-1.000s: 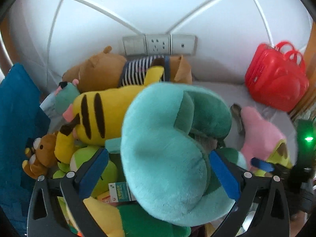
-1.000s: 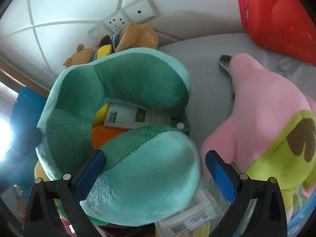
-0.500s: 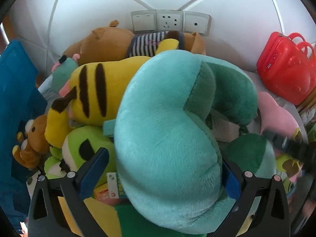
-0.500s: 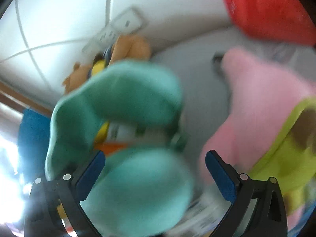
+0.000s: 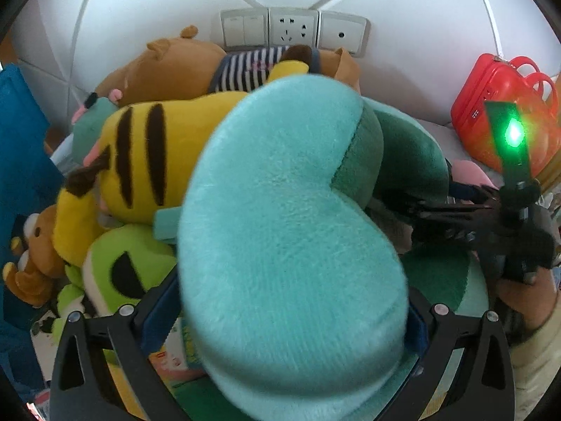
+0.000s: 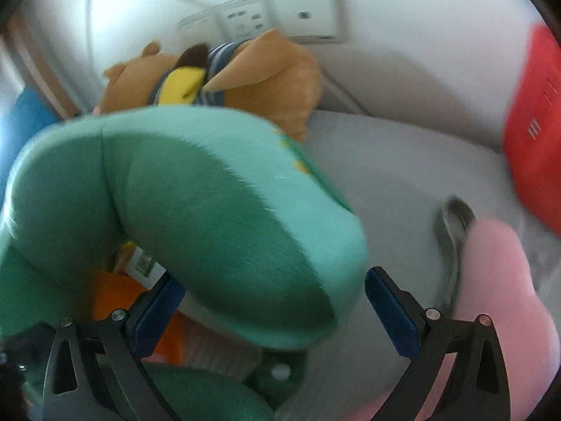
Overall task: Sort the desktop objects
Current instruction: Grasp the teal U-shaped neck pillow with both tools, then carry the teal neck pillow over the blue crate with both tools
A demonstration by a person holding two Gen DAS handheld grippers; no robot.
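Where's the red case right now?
The red case is at the far right of the left wrist view, against the white wall, right of the outlets and beyond the green pillow.

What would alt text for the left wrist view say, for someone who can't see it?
A large teal U-shaped plush pillow fills the frame, held between the jaws of the left gripper. Behind it lie a yellow striped plush, a brown bear in a striped shirt and a green frog plush, with a red case at right.
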